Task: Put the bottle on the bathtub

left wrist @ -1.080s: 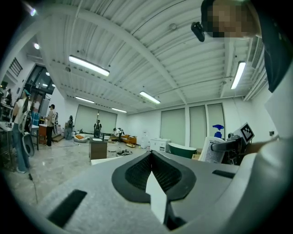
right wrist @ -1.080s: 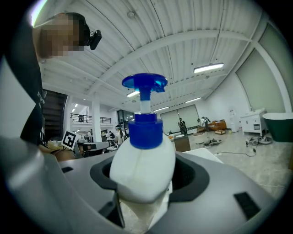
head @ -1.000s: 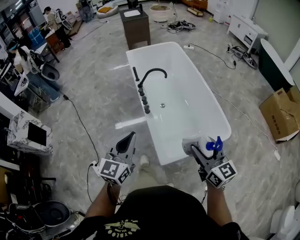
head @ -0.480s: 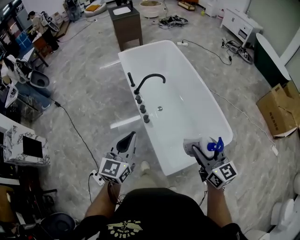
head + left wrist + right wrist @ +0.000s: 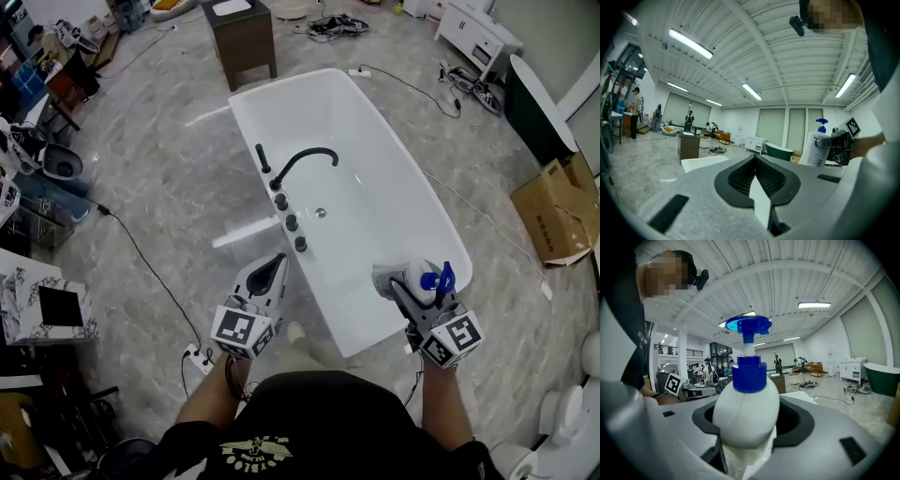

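A white pump bottle (image 5: 415,279) with a blue pump head sits clamped in my right gripper (image 5: 401,283), held above the near right corner of the white bathtub (image 5: 412,197). In the right gripper view the bottle (image 5: 746,414) fills the jaws, its blue pump upright. My left gripper (image 5: 272,276) is shut with nothing in it, hovering over the floor by the tub's near left side. In the left gripper view the bottle (image 5: 816,148) shows at the right and the tub's rim (image 5: 704,162) lies ahead.
A black faucet (image 5: 300,161) with several knobs lines the tub's left rim. A dark cabinet (image 5: 244,41) stands beyond the tub. A cardboard box (image 5: 553,211) lies at the right, cables (image 5: 150,267) run over the marble floor, and clutter stands at the left.
The person has stepped closer to the tub. Both grippers have shifted slightly right and forward, the bottle still clamped in the right one.
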`<state>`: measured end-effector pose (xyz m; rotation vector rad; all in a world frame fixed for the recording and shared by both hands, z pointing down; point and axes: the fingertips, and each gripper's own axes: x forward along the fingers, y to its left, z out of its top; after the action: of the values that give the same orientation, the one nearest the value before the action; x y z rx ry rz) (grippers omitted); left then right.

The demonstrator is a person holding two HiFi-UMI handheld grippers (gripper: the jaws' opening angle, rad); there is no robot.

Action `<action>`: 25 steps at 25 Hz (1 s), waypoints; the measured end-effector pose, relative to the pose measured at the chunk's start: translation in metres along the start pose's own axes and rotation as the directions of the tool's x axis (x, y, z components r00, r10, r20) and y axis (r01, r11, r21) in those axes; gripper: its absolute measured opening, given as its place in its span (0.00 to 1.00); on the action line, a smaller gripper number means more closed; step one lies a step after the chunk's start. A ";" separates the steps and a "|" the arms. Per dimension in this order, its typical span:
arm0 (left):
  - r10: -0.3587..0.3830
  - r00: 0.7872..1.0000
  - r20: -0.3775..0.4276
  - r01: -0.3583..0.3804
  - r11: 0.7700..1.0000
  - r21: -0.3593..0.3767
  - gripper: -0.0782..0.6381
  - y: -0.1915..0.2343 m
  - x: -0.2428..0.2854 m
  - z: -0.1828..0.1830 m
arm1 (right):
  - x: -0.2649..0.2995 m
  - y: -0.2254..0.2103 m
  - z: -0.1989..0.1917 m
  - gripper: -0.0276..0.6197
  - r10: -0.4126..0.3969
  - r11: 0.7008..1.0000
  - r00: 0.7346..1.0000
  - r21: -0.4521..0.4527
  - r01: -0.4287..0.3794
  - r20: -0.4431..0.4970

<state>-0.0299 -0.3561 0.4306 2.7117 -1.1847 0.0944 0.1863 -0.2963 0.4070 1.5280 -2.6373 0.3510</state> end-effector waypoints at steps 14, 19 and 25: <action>0.218 0.975 -0.049 -0.221 0.973 -0.063 0.12 0.036 -0.004 -0.059 | 0.086 -0.019 -0.100 0.45 0.184 0.983 0.972 0.004 -0.185 -0.149; 0.335 0.938 -0.088 -0.341 0.938 -0.068 0.12 0.040 -0.026 -0.098 | 0.116 -0.013 -0.158 0.45 0.278 0.959 0.939 -0.002 -0.284 -0.203; 0.410 0.906 -0.110 -0.419 0.904 -0.081 0.12 0.055 -0.040 -0.147 | 0.153 -0.006 -0.218 0.45 0.327 0.943 0.915 0.023 -0.331 -0.235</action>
<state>-0.0953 -0.3360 0.5777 2.2984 -1.6696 0.2037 0.1038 -0.3778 0.6463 0.9589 -2.6862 0.4948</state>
